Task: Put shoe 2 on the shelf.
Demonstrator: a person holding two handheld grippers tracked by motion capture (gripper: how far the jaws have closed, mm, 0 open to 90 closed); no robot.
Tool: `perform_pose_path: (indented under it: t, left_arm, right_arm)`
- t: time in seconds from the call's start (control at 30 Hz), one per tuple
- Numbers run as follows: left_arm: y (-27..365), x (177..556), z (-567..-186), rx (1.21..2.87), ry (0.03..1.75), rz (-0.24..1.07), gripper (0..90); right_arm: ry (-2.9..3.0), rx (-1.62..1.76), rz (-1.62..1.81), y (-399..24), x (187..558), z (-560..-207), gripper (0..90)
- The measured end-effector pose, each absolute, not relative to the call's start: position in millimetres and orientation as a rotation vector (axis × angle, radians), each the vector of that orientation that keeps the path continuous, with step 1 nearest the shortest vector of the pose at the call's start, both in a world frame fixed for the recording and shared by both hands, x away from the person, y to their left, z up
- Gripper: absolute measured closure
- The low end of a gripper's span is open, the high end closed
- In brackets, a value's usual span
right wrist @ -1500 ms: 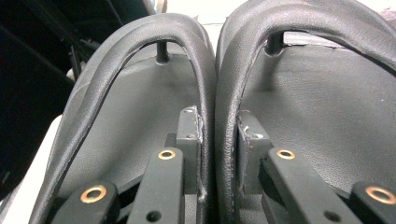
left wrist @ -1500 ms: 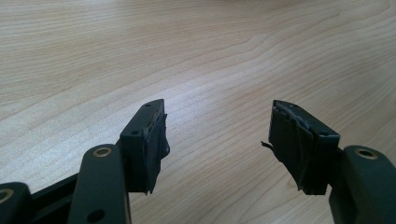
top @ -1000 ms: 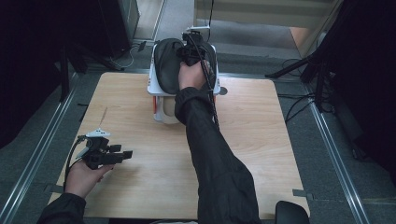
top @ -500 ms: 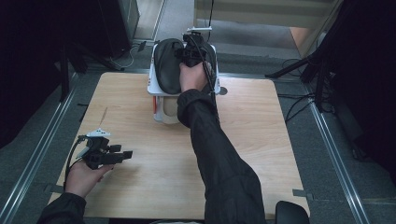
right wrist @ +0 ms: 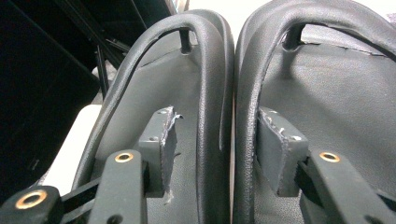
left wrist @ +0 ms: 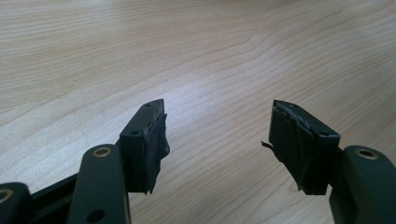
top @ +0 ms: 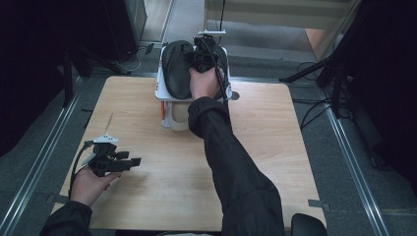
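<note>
My right hand-held gripper [right wrist: 212, 154] has just been opening, its jaws straddling the touching inner rims of the two black slippers [top: 178, 69] on the white rack [top: 160, 91] at the table's [top: 275, 147] far edge. Next: back straight out without snagging (left hand-held gripper [left wrist: 217, 140] spread, empty).

Two black sandals [top: 178, 69] with a fine pebbled grain are seen on a white rack [top: 160, 91]. The counter [top: 275, 142] is coloured pale wood, streaked with darker wavy grain. Both claws, left [top: 134, 161] and right [right wrist: 212, 149], are finished in black, with brass-coloured rivets. A black sleeve [top: 231, 167] is worn.
</note>
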State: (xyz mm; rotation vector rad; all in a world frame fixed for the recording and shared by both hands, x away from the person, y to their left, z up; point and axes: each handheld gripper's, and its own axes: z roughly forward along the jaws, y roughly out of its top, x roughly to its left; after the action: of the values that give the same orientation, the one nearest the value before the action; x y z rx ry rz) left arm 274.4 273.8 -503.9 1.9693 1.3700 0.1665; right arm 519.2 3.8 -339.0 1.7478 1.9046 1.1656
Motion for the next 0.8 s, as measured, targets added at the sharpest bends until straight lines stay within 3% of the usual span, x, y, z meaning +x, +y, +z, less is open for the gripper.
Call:
perform_pose_path:
  t: [0.43,0.8]
  left_arm:
    - [273,276,-503,1.975,1.361,0.163,37.1]
    - [272,277,-503,1.973,1.366,0.169,37.1]
  right_arm:
    - [1.954,1.71,1.183,-4,517,-336,50.1]
    - [2.075,1.593,1.212,-19,487,-329,51.4]
